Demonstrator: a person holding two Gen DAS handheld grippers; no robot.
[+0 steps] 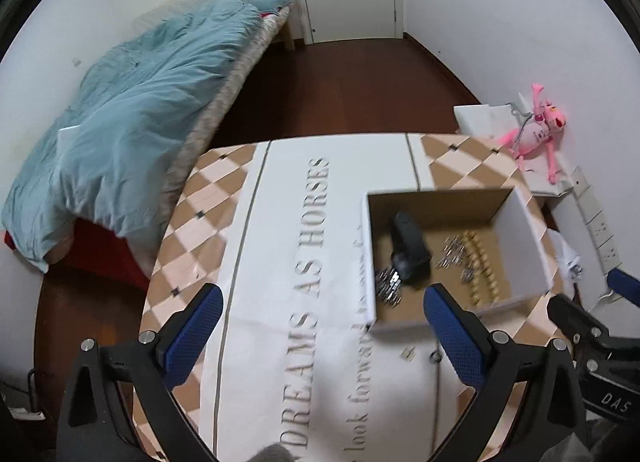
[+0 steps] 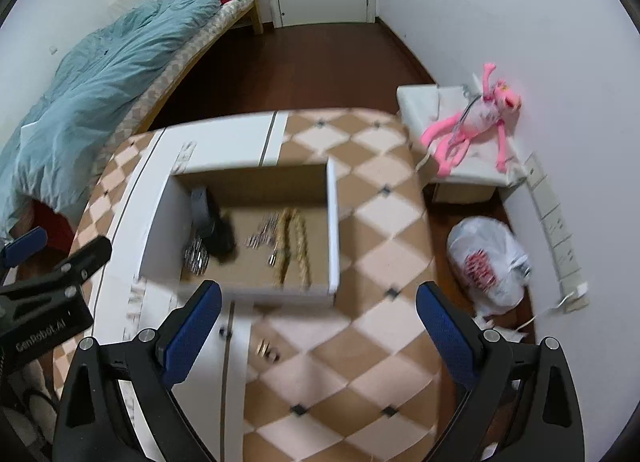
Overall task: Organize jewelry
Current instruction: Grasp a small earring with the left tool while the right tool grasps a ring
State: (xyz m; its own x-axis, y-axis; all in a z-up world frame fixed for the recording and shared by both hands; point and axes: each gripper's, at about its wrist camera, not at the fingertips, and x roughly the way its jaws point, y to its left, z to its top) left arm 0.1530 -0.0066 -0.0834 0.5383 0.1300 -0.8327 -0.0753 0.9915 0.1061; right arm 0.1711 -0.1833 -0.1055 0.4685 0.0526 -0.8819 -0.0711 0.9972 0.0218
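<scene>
An open white cardboard box (image 1: 520,238) (image 2: 334,221) stands on the checkered table. In it lie a black watch (image 1: 410,250) (image 2: 214,227), a silver bracelet (image 1: 388,286) (image 2: 196,256), a gold bead necklace (image 1: 482,268) (image 2: 294,244) and small silver pieces (image 1: 452,254) (image 2: 264,234). Two small earrings (image 1: 408,354) (image 2: 267,350) lie on the table in front of the box. My left gripper (image 1: 322,332) is open and empty above the cloth, left of the box. My right gripper (image 2: 318,328) is open and empty above the table, just short of the box.
The table (image 2: 380,346) has a white runner with lettering (image 1: 312,262). A bed with a blue quilt (image 1: 132,113) is at left. A pink plush toy (image 2: 476,119) lies on a white stool at right. A white plastic bag (image 2: 486,262) sits on the floor.
</scene>
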